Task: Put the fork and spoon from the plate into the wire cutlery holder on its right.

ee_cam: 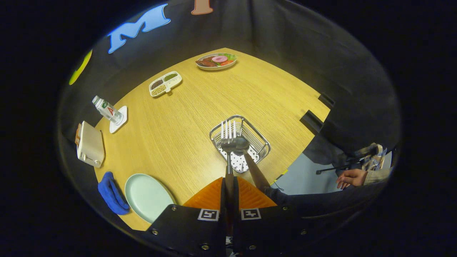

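A: How far along was it?

B: Over the table (185, 117), the plate (148, 196) lay bare. The wire cutlery holder (240, 142) already held the spoon (246, 153), its handle leaning out over the rim toward the tool (228, 194). Only the fork (228, 142) remained, by my judgement.

A: And the fork?

B: Clamped by its handle between the tool's closed fingers, long axis running straight ahead, tines pointing away, hanging above the holder, not yet released.
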